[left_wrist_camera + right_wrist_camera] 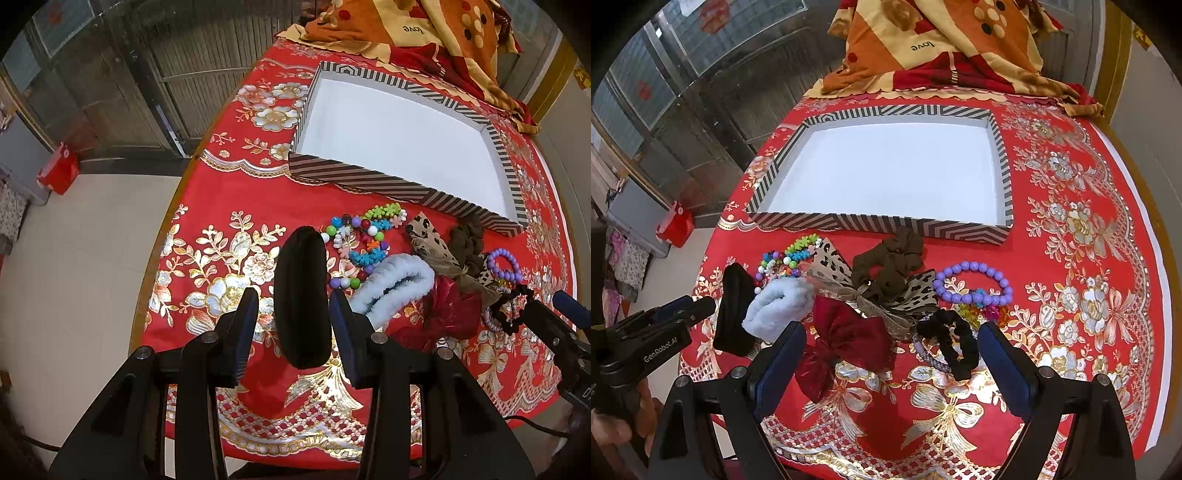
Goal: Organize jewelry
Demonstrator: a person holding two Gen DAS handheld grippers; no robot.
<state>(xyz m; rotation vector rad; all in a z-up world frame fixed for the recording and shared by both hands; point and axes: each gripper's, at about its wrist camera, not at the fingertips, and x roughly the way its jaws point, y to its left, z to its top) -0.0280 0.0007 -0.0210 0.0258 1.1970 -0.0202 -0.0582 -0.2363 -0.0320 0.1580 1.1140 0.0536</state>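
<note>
Red cloth with gold flowers covers the desk [1071,295], and a striped box [879,225] with a white floor sits at the far side, with nothing in it.

On the left, the left gripper [293,314] has its jaws around a black puffy hair band [301,295]. I see a small gap on each side, so I cannot tell if the pads press on it. To do this step well, squeeze it snugly, lift it over the near striped wall, and set it down on the white floor.

Next comes a fluffy blue band [779,306], a bead bracelet [347,254], a red bow [846,343], a spotted bow [882,291] and a brown scrunchie [886,258], all touching in 1 pile just in front of the box.

On the right, the right gripper [892,354] hangs with jaws wide open above a black scrunchie [949,339], near a purple bracelet [971,284].

Free room lies to the right of the pile. The desk edge curves away close on the left.
</note>
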